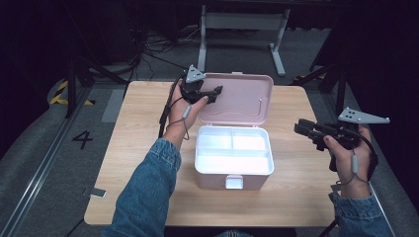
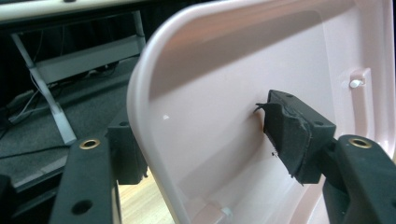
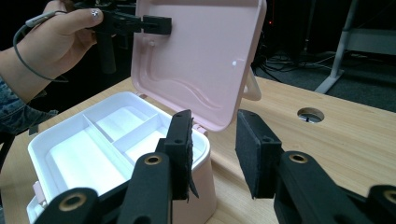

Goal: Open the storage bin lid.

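Both forearms in blue denim sleeves (image 1: 148, 187). Left gripper (image 1: 210, 94) and right gripper (image 1: 304, 129): black bodies, foam-padded jaws, brass-ringed screw holes; grey three-cornered top plates (image 1: 363, 116); grey cables (image 1: 185, 116) looped at the wrists

Pink storage box (image 1: 233, 181) with a rounded rectangular body, set near the middle of the wooden table, front latch (image 1: 233, 182) turned toward the person. The hinged lid (image 1: 239, 98) is raised, tilted back from the rear edge, its inner face shown with a wavy moulded rib. A white tray (image 1: 233, 148) is seated inside, divided into two small rear compartments and one long front compartment.
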{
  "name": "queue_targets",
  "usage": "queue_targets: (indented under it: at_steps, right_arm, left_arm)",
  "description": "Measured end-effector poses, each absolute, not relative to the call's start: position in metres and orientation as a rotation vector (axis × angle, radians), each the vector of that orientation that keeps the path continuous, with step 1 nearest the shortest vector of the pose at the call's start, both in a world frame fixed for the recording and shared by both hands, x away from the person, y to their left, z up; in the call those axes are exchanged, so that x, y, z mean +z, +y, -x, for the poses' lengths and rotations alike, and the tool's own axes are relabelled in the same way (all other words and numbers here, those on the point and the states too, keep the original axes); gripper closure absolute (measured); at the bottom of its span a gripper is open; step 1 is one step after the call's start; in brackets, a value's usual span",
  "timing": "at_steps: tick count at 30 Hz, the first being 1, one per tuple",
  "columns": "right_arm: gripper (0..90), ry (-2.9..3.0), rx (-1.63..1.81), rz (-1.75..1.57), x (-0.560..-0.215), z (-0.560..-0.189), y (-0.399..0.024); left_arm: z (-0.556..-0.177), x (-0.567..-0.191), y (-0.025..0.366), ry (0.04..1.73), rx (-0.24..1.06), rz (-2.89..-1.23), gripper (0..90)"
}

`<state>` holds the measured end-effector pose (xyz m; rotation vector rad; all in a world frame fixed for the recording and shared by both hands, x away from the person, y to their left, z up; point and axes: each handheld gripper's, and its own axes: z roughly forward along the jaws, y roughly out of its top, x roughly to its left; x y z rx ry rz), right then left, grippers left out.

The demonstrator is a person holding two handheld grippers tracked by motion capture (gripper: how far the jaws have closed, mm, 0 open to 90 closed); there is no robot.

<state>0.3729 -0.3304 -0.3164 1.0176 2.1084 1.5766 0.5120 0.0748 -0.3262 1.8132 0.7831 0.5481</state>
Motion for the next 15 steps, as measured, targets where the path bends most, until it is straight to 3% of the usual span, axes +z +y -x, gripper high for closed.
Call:
queue_targets:
  at_steps: [7, 15]
  right_arm:
    - [66.7, 2.141, 1.559, -1.015, -0.319, -0.374, -0.328]
    - [66.2, 2.144, 1.561, -1.025, -0.321, -0.375, -0.330]
  left_arm:
    - [-0.520, -0.337, 0.071, 0.796, 0.537, -1.841, 28.6]
    - [-0.532, -0.350, 0.072, 0.843, 0.475, -1.828, 27.5]
